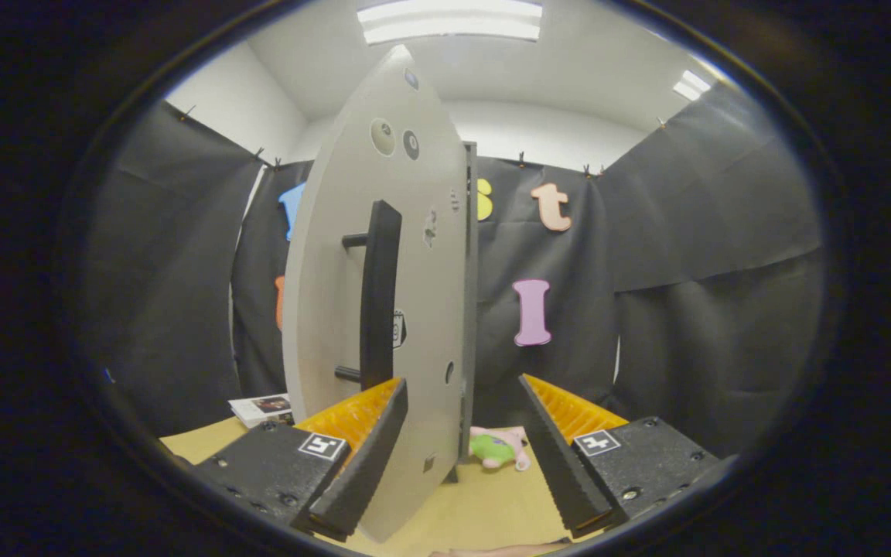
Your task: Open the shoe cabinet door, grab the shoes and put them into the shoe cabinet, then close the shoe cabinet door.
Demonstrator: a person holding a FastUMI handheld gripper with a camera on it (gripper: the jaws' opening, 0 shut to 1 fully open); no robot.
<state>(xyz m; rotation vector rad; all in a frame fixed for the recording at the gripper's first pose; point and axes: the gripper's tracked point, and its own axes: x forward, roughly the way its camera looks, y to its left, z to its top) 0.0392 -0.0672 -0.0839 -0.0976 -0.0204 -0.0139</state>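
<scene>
The grey shoe cabinet door stands upright, seen nearly edge-on, its free edge reaching in between my fingers. A black bar handle runs vertically on its face, just beyond my left finger. My gripper is open, the fingers wide apart with the door's edge in the gap and neither finger pressing on it. A pink and green shoe lies on the tan table just past the door's lower edge, between and beyond the fingers.
A small booklet or box lies on the table to the left of the door. Black cloth walls close the booth behind and on both sides. Bare tan tabletop lies between the fingers.
</scene>
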